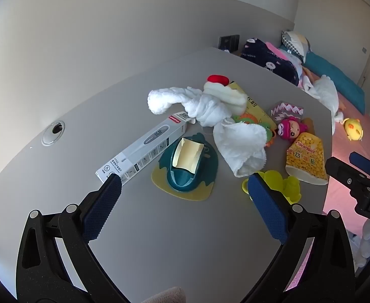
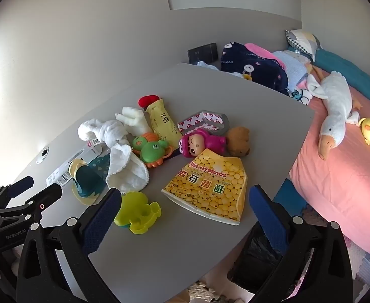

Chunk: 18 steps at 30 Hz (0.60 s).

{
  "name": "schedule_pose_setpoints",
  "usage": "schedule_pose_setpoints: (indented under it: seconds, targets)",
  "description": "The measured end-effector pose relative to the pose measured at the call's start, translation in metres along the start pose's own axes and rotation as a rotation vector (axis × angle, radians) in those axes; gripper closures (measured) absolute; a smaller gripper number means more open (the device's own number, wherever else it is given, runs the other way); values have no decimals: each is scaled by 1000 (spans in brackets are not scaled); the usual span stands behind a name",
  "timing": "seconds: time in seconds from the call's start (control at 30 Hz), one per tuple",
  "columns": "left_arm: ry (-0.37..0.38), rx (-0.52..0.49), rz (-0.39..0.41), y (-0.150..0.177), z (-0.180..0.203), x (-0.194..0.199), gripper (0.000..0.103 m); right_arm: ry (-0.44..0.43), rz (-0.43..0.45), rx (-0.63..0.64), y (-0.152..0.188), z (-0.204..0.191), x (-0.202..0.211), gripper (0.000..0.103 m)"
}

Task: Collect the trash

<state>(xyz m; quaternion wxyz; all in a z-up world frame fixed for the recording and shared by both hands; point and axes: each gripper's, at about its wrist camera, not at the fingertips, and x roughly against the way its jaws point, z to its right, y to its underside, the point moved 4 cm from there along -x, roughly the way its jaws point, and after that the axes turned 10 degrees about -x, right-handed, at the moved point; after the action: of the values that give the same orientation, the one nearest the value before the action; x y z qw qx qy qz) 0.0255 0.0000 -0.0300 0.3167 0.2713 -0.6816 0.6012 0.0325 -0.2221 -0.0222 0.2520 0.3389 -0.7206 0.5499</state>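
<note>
Yellow soybean milk bag (image 2: 211, 189) lies flat on grey table (image 2: 185, 240)

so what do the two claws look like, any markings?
Both match: black plastic linkage arms with silver rivets, and dark blue textured pads with a serrated edge. The left claw shows in the right wrist view with white "GenRobot.AI" lettering on its body and a small red dot. The right claw shows white letters "DAS" in the left view. No cables or sleeves visible.

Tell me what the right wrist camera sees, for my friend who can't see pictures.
The open right gripper hovers over a grey table near a yellow soybean milk bag and a lime green toy. Farther back lie white cloths, a pink doll and a green frog toy.
</note>
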Motion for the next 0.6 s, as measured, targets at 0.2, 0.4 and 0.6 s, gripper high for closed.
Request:
schedule_pose_setpoints:
  seconds: [0.2, 0.4, 0.6]
  targets:
    - [-1, 4, -2, 0, -1, 2, 6, 19, -3, 2, -3, -2, 0, 3]
    - [-1, 22, -20, 2, -4, -5, 6, 10, -9, -11, -2, 7, -4, 3]
    - [-9, 26, -16, 1, -7, -5, 6, 14, -3, 0, -2, 6, -4, 3]
